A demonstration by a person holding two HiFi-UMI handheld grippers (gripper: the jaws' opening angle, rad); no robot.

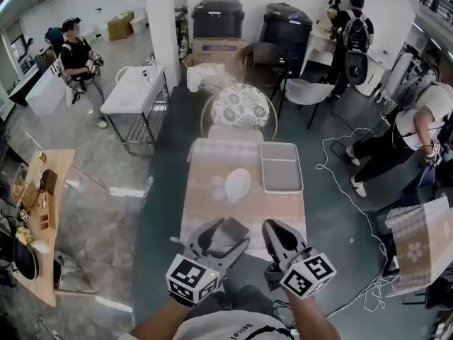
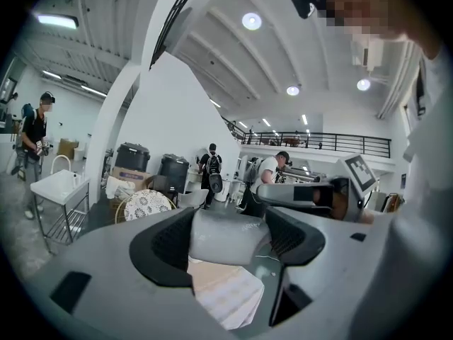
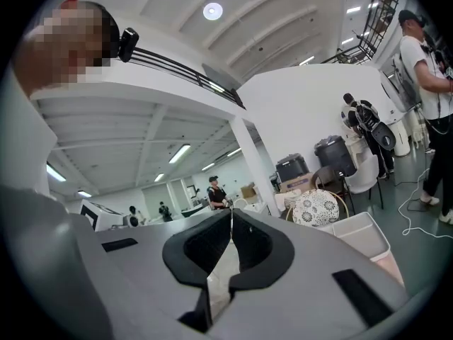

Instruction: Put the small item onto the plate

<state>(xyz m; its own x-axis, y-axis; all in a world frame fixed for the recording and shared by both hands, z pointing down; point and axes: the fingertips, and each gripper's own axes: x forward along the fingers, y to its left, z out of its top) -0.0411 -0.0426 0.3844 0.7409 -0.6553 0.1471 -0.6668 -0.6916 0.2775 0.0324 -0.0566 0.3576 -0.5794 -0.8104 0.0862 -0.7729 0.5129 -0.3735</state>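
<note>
- Head view: you are holding both grippers low, near the table's (image 1: 205, 222) closer edge. The left gripper (image 1: 225, 236) is carrying the small item (image 1: 232, 229), a pale grey block, while the right gripper (image 1: 274, 231) is hanging beside it with nothing in it. The plate (image 1: 238, 184) is lying farther up the cloth, just beside the grey tray (image 1: 281, 188). Judging by this, the item is being lifted clear for the carry forward, and the plate is not yet reached.
- Left gripper view: the jaws are pinching the small item squarely between their dark pads. The item is filling the gap from pad to pad, and the patterned cloth is showing below it. That grip looks secure enough for the move.
- Right gripper view: the jaws are pressing together, tips meeting, with nothing between them. You seem to be keeping this one out of the left one's path.
</note>
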